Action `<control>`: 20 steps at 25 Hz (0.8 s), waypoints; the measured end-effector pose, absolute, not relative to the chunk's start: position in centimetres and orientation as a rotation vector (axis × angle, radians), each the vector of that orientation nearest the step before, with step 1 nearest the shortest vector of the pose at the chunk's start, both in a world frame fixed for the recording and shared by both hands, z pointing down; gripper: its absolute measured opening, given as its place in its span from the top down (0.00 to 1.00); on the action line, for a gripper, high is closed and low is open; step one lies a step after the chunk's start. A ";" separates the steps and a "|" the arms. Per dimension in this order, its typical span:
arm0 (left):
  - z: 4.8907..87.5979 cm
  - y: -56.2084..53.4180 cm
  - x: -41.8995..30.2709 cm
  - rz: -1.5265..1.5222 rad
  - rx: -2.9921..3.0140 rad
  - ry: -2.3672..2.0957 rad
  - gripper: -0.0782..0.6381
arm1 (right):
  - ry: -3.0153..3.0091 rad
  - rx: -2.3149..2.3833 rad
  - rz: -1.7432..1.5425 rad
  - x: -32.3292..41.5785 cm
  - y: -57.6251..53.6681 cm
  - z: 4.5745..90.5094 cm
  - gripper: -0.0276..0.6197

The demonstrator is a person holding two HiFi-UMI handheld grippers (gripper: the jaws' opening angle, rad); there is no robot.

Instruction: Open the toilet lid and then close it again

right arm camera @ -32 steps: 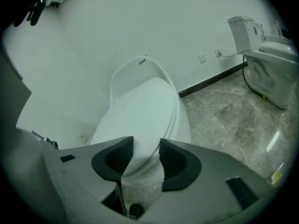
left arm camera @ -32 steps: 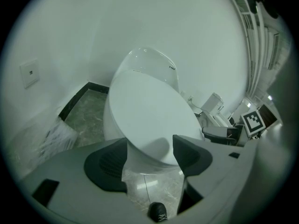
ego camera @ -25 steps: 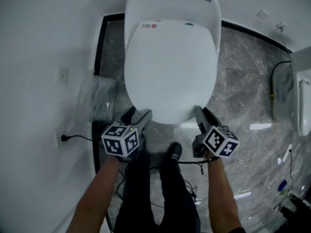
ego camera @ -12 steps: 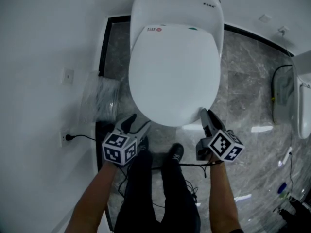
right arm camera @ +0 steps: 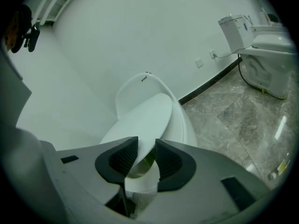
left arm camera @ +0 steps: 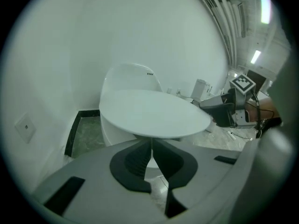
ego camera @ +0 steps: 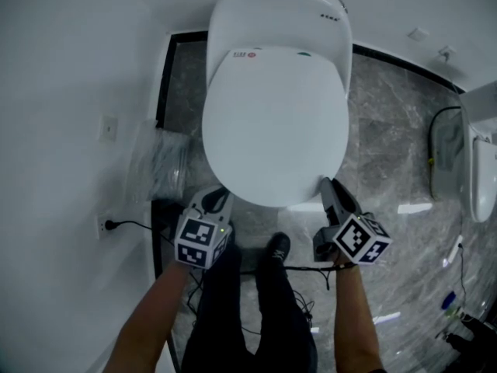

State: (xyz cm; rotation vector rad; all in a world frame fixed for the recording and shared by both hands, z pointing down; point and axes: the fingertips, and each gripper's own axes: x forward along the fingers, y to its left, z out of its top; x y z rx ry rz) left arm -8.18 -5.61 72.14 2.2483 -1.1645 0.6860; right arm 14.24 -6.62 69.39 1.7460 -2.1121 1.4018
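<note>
Left gripper (left arm camera: 150, 146): jaws closing, pads all but met, nothing between them; in its own view the tips sit just beneath the front rim of the toilet lid (ego camera: 272, 123), at about 7 o'clock on that rim in the head view. Right gripper (right arm camera: 145, 155): jaws closing, with the lid's front edge between the 2 ribbed pads, at about 5 o'clock on the rim. Lid condition: plain white, smooth, oval, glossy, with no marks seen on the top face; 1 small red label sits near the hinge at 12 o'clock. Lid position: over the bowl, front edge raised slightly, and the left gripper view shows a dark gap beneath it. Toilet body (ego camera: 272, 14) is white, with its back against the wall at 12 o'clock. Floor (ego camera: 388, 130) is grey marbled tile. A clear plastic bag (ego camera: 159, 162) lies at 9 o'clock of the lid, and a second white fixture (ego camera: 481, 177) stands well apart at 3 o'clock.
</note>
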 end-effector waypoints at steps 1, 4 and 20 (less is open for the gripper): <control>71.7 -5.7 -8.1 0.686 2.262 -1.165 0.86 | -2.117 1.746 1.398 14.2 -6.7 69.1 0.77; 70.6 -6.0 -7.9 0.695 2.294 -1.162 0.87 | -2.116 1.758 1.380 14.4 -6.8 68.4 0.77; 62.0 -9.8 -7.3 0.582 2.391 -1.080 0.88 | -2.198 1.730 1.003 11.9 -8.7 58.5 0.94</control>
